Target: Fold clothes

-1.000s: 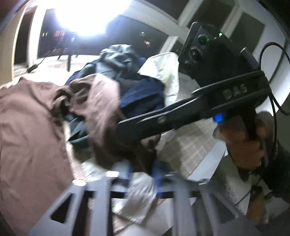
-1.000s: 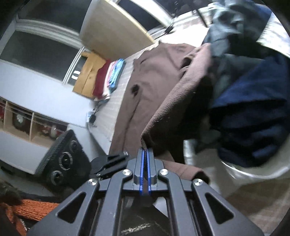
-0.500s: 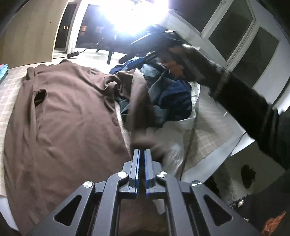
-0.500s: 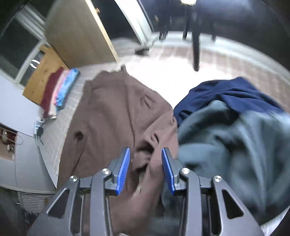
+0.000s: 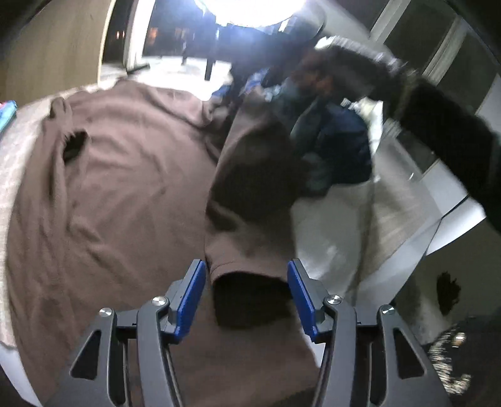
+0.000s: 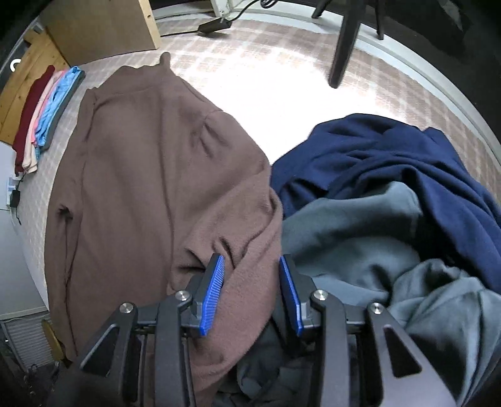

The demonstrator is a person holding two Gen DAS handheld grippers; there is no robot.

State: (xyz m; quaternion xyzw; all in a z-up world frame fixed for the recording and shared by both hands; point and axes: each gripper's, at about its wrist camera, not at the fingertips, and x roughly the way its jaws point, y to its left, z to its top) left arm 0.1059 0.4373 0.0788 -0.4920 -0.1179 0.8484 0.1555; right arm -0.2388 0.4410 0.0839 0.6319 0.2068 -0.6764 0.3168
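A brown sweater (image 5: 109, 188) lies spread flat on the checked cover (image 6: 250, 78). One of its sleeves (image 5: 250, 203) runs up onto a heap of clothes. My left gripper (image 5: 245, 281) is opening, and the sleeve's cuff lies loose between its blue pads (image 5: 191, 291). My right gripper (image 6: 252, 275) points straight down over the upper part of that sleeve (image 6: 244, 238). Its jaws stand apart with the brown cloth between them, not pinched. In the left wrist view the right arm shows only as a blurred dark coat sleeve (image 5: 438, 131).
A navy garment (image 6: 391, 162) and a grey one (image 6: 360, 238) are heaped right of the sweater. A stack of folded clothes (image 6: 47, 106) lies at the far left edge. A dark stand leg (image 6: 344, 40) and a wooden board (image 6: 103, 28) stand beyond the cover.
Both grippers were shut on the brown sleeve and now stand open over it. The right one swung over the heap and tipped downward. The left one sank toward the cuff.
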